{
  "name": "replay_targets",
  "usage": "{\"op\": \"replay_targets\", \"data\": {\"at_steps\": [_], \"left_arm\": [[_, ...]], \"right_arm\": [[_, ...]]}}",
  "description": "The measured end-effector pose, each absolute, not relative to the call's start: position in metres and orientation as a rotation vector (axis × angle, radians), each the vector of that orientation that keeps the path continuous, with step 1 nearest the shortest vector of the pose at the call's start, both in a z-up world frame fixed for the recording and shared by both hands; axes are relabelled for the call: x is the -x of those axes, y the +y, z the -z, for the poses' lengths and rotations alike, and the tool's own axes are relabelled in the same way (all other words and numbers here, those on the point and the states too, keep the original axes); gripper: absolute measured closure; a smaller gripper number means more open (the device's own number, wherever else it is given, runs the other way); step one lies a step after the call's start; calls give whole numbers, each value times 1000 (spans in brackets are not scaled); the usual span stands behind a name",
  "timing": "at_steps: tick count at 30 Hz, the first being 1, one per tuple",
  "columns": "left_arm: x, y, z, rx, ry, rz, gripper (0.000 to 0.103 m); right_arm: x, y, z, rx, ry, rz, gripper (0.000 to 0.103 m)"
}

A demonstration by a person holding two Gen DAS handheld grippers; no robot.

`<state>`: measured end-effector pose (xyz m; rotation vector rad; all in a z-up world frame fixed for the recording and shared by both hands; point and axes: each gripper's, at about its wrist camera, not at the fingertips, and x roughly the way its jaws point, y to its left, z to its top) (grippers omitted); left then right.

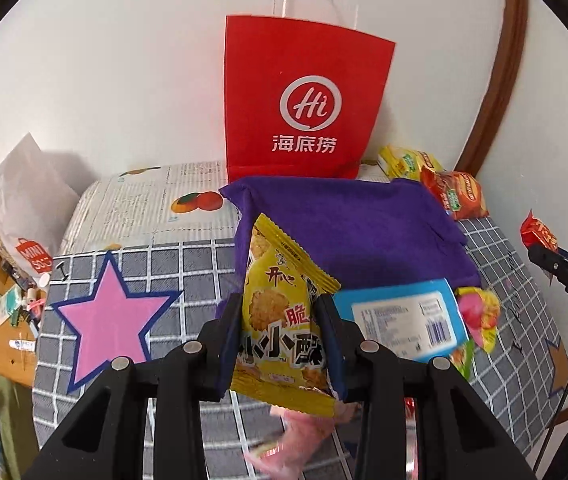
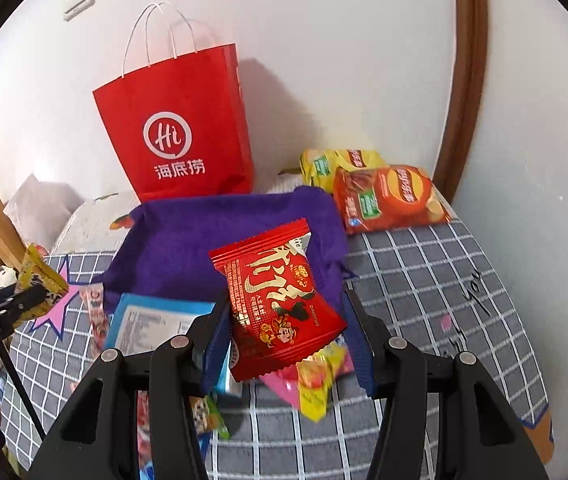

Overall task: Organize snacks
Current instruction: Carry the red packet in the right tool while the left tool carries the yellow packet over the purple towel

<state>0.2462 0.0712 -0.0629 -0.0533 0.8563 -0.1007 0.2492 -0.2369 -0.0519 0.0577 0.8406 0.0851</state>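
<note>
Snacks are held in both grippers above the checked cloth (image 2: 424, 272): a yellow packet (image 1: 280, 320) is pinched by the left gripper (image 1: 280, 344), a red packet (image 2: 280, 304) by the right gripper (image 2: 284, 344). Loose sweets (image 2: 316, 384) and a blue pack (image 1: 400, 320) are noted beneath. Beyond lie a purple cloth (image 1: 348, 224), two crisp bags (image 2: 384, 196) and a red paper bag (image 1: 304, 100) against the wall.

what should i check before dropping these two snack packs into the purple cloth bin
1. Left tool clamped on yellow snack pack: ok.
2. Right tool clamped on red snack pack: ok.
3. Purple cloth bin open, nothing seen inside: ok.
4. Both packs lifted off the loose snacks: ok.
5. Red paper bag upright behind the bin, out of the way: ok.
6. Bin's floor fully visible: cannot tell.
</note>
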Motion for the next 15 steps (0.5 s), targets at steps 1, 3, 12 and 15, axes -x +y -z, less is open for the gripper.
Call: {"op": "replay_targets", "data": {"at_steps": [1,3,12,15], "left_arm": [[-252,72,64,59,859,104,68],[-264,72,65,54,855,106,68],[-305,74,79,45,861,109,68],[-320,74,83,44,866,116,68]], "right_arm": [[-255,-235,53,-52,840,-87,51],[-267,-233,54,-46,840,-93,51],[-317,-217,71,-31,870,-125,51],[-331,-211,78,-24,874,-131,51]]}}
